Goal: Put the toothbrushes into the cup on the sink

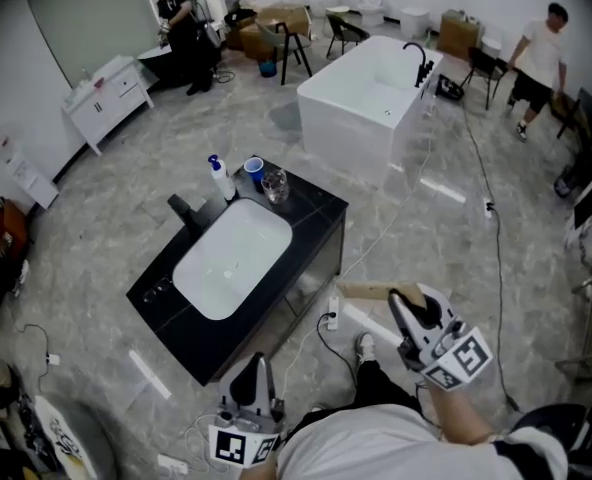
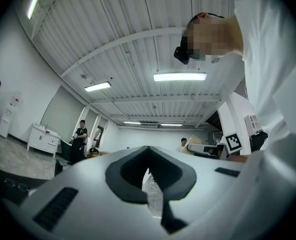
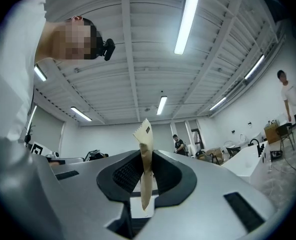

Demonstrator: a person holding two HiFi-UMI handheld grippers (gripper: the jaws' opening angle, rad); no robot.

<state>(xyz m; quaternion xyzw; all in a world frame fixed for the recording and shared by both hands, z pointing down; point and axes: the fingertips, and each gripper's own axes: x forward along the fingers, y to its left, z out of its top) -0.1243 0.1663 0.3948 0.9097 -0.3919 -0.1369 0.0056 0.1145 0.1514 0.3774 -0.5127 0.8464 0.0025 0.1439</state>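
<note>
In the head view a black sink counter [image 1: 306, 230] with a white basin stands on the floor ahead. A blue cup [image 1: 254, 167] and a clear glass [image 1: 274, 185] stand at its far corner. To the right of the counter my right gripper [image 1: 402, 304] is shut on a tan paper toothbrush packet [image 1: 366, 290] that sticks out to the left. In the right gripper view the packet [image 3: 145, 159] stands edge-on between the jaws of the right gripper [image 3: 146, 173]. Low at the near side, my left gripper [image 1: 259, 366] points at the counter, and in its own view the left gripper [image 2: 151, 186] is shut and holds nothing.
A soap bottle [image 1: 219, 179] and a black faucet [image 1: 186, 211] stand by the basin. A white bathtub [image 1: 371, 93] lies beyond. A power strip [image 1: 333, 313] and cables lie on the floor near the counter. Two people, chairs and a white cabinet [image 1: 106, 93] are at the back.
</note>
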